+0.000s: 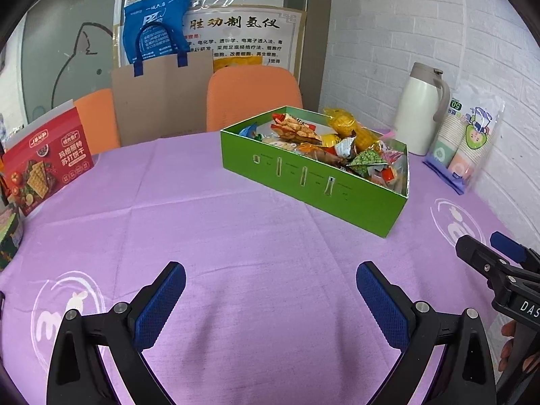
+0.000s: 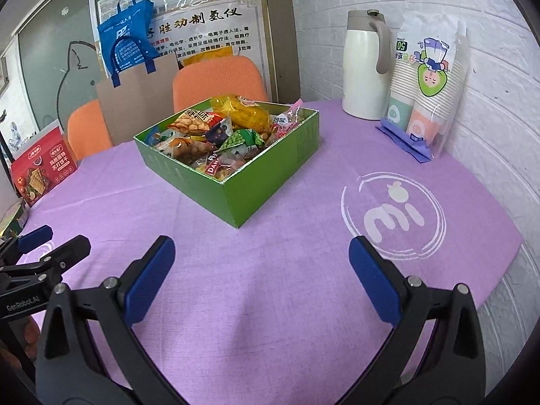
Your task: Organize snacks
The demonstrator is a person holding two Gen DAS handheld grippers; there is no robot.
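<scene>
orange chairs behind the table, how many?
2. One orange chair stands directly behind the green snack box; the other orange chair is further left, beside the cardboard sheet. Cardboard may hide more.

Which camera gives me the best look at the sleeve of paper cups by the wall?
The right wrist view: the paper cups appear large and sharp beside the white jug. The left wrist view shows them smaller, near the right edge and slightly blurred.

Purple tablecloth [image 2: 287,287] with white logo prints. At far right by the white brick wall [image 2: 499,77], a cream thermos jug [image 2: 362,67], just beside it a pack of paper cups [image 2: 427,91]. Beyond the far edge, two orange chairs [image 1: 253,96], cardboard sheet [image 1: 152,101], blue tote bag [image 1: 153,23], wall poster [image 1: 243,37].
</scene>
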